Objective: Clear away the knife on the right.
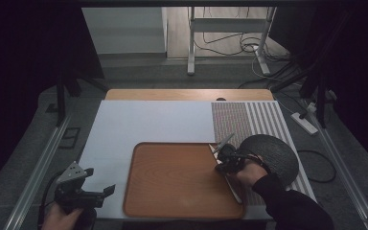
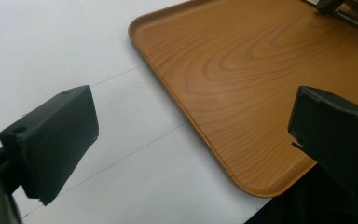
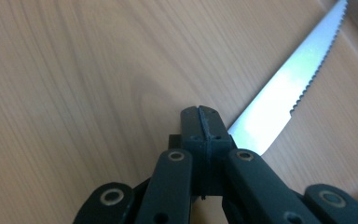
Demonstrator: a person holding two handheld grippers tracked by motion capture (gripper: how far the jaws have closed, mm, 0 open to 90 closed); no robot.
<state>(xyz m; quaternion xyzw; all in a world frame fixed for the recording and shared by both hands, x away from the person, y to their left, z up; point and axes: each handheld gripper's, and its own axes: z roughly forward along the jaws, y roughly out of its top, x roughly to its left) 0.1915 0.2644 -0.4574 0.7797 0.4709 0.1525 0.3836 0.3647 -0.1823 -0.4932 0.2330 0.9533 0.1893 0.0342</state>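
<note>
Steel knife (image 3: 279, 93) lies beside the right gripper (image 3: 200, 116), whose jaws look clenched, perhaps pinning it on the tray (image 1: 172, 177); left gripper (image 2: 191, 135) waits released.

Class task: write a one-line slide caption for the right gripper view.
Right gripper, fingers shut, beside a serrated knife lying on the wooden tray.

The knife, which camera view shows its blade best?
The right gripper view: the knife is close, its serrated edge clear over the tray. The high view shows it small, partly behind the right gripper. In the left gripper view, I cannot make it out.
</note>
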